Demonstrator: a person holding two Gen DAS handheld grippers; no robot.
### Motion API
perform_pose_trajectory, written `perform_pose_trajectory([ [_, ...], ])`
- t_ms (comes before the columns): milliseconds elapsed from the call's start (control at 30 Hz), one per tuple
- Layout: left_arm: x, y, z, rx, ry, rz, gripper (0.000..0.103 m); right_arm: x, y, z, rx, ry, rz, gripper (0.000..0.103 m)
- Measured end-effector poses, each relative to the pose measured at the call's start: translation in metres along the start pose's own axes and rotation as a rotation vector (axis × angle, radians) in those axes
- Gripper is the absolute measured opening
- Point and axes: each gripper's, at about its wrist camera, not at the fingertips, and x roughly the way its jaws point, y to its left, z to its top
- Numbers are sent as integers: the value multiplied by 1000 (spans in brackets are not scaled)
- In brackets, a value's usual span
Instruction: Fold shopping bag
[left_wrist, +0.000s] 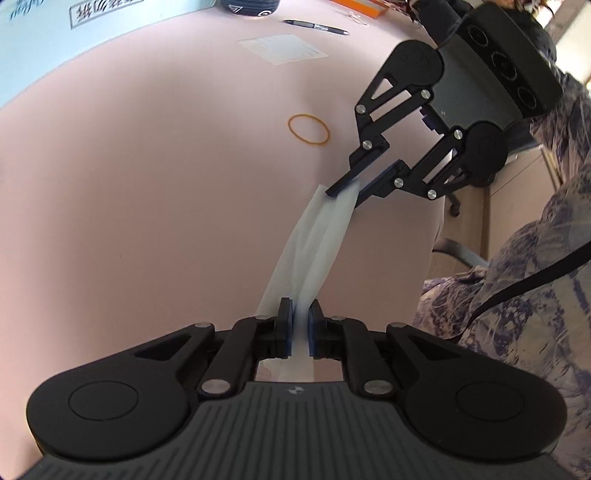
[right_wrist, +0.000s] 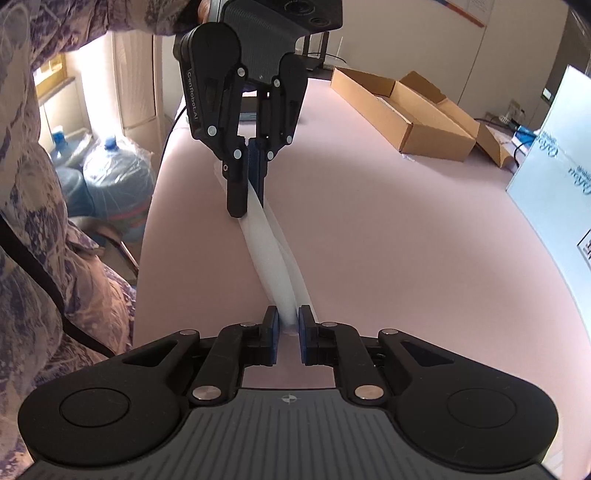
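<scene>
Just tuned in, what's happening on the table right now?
A person is folding a white shopping bag, already gathered into a narrow strip, over the pink table. The left gripper pinches one end and the right gripper has the other, the strip stretched between them. A rubber band lies nearby, unused.

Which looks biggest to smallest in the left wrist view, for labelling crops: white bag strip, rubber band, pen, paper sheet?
1. white bag strip
2. paper sheet
3. pen and rubber band: alike, unranked. Pen and sheet lie farther off, so their true sizes are unsure.
</scene>
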Motion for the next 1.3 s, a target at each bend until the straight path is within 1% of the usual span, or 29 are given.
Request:
perform_pose_trajectory([
  [100,2,23,1,-106,17,-82,9,-6,-14,-8,165,-29,93,14],
  [167,5,32,4,-140,47,-122,8,-9,-23,-17,281,-60,142,15],
  [233,7,36,7,-157,76,-139,8,-12,-30,-26,388,-97,171,15],
  [267,8,38,8,-165,91,-147,8,-14,-32,-29,422,-113,174,18],
  [367,11,42,13,-189,136,-166,7,-27,-28,-34,459,-172,139,21],
  [467,10,42,10,-211,171,-174,7,-55,-14,-34,458,-288,-5,20],
  [500,10,42,11,-212,181,-176,7,-63,-9,-33,465,-326,-47,17],
  [533,11,42,11,-215,191,-178,7,-71,-5,-32,472,-367,-91,7],
  [567,11,42,12,-214,199,-179,7,-75,-2,-31,475,-392,-103,5],
  [633,12,41,13,-212,216,-181,7,-76,10,-24,454,-420,-67,5],
  [700,14,46,12,-211,227,-186,7,-67,23,-14,391,-390,-44,5],
  [767,13,49,13,-217,240,-199,7,-53,34,-6,319,-343,-63,4],
  [833,14,51,14,-210,254,-210,7,-41,34,-3,295,-312,-87,5],
  [867,13,49,16,-201,258,-205,7,-37,33,-1,298,-304,-94,5],
  [967,12,45,21,-176,270,-192,7,-29,16,3,407,-275,-94,5],
  [1100,13,35,19,-152,266,-173,7,-21,15,0,409,-191,-88,6],
  [1200,11,37,15,-155,256,-190,7,-20,15,-7,430,-128,-82,7],
  [1233,11,38,14,-160,253,-197,7,-18,14,-11,442,-102,-62,7],
  [1267,12,41,16,-160,251,-203,7,-17,13,-13,455,-88,-47,7],
  [1300,13,43,17,-161,250,-209,7,-17,13,-16,473,-93,-40,7],
])
